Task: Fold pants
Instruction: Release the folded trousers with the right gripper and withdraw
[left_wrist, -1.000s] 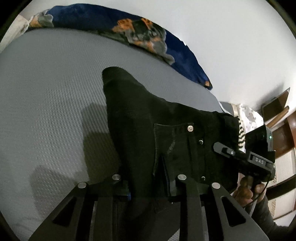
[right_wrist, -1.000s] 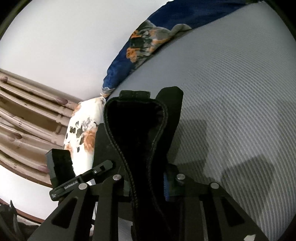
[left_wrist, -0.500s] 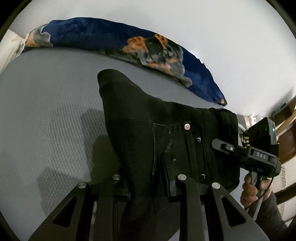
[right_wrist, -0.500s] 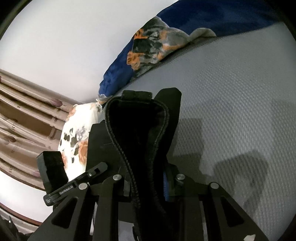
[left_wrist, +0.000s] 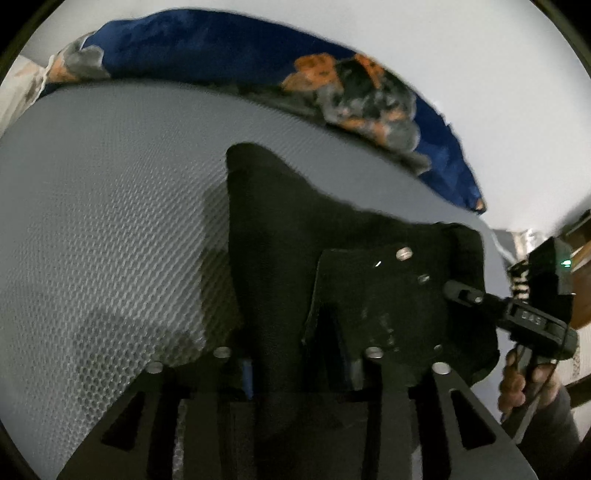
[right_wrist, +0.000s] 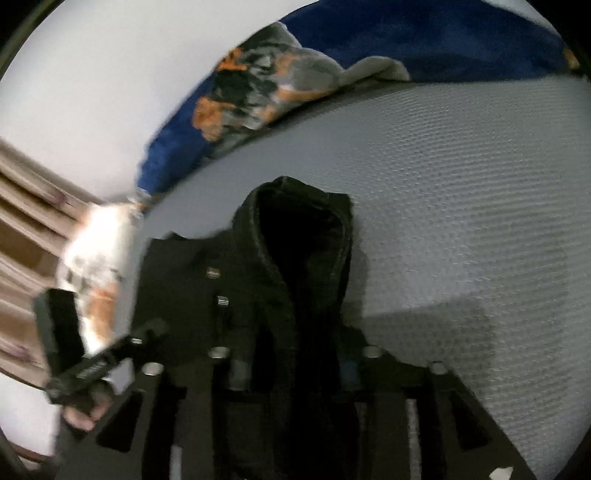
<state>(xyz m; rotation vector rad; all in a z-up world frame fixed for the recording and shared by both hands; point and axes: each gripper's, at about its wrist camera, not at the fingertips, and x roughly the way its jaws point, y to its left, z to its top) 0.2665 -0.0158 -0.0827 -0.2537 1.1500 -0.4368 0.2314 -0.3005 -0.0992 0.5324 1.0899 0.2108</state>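
Black pants (left_wrist: 332, 258) with a buttoned pocket are bunched on the grey mattress (left_wrist: 110, 221). My left gripper (left_wrist: 299, 373) straddles one end of them; its jaws are opening and the cloth lies loose between the pads. My right gripper (right_wrist: 295, 369) straddles the waistband end of the pants (right_wrist: 303, 258); its jaws are opening too, with the fabric still between them and gaps at the pads. Each view shows the other gripper, the right gripper (left_wrist: 528, 317) and the left gripper (right_wrist: 92, 365), held by a hand at the pants' far side.
A blue blanket (left_wrist: 258, 48) with orange and grey print lies along the far edge of the mattress against a white wall. A floral pillow (right_wrist: 99, 251) and brown wooden slats (right_wrist: 22, 221) are beside the bed.
Both grippers have moved forward and lower over the mattress with the pants. Both pairs of jaws have widened off the cloth, and the pants have slumped lower.
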